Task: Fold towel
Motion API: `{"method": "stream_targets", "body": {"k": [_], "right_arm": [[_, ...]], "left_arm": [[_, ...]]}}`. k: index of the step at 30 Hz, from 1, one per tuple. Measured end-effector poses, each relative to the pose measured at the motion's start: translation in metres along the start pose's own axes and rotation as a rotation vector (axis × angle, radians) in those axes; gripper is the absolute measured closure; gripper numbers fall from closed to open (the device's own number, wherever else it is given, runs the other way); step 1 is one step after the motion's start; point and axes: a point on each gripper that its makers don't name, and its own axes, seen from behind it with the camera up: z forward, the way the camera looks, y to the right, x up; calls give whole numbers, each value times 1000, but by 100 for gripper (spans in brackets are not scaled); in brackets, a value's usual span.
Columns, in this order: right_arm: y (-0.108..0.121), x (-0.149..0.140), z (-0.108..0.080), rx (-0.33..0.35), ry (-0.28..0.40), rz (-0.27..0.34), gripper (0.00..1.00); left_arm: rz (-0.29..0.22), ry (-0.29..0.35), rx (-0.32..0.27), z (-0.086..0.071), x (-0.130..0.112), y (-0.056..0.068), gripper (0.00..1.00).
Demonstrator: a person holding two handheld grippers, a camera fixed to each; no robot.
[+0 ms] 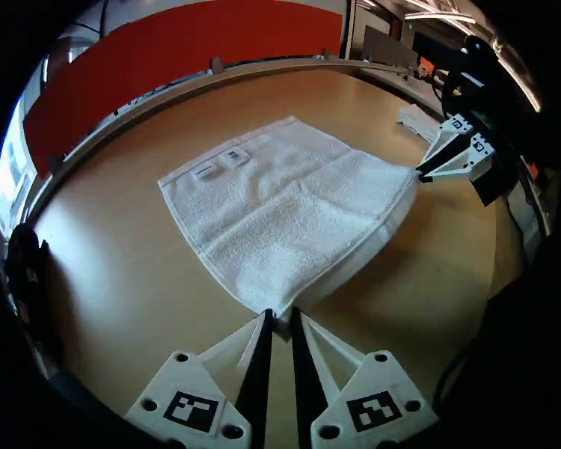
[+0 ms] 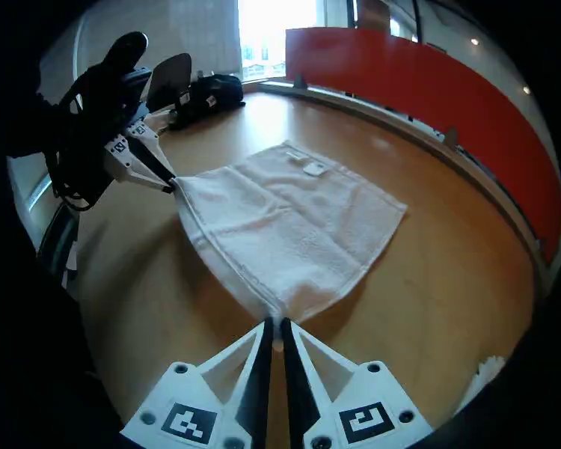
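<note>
White towel (image 1: 280, 202) on desk (image 1: 131, 299). My left hand-held gripper (image 1: 280, 323) and right hand-held gripper (image 2: 275, 329) each clamp a near corner. Fold beginning; next, carry both evenly to far edge.

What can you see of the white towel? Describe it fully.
The towel is white terry cloth with stitched hems and two small labels near its far edge. It lies spread on the wooden table, far part flat, near edge raised. The left gripper pinches one near corner, the right gripper the other.
</note>
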Motion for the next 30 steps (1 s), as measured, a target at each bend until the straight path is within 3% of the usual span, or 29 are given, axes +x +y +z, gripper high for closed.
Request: {"method": "stream_targets", "body": {"k": [17, 30], "right_arm": [[-11, 16, -41, 30, 22, -3, 90], [-20, 28, -66, 56, 29, -13, 90]], "left_arm": [[-52, -14, -47, -30, 3, 27, 83], [-98, -21, -60, -58, 12, 36, 83]]}}
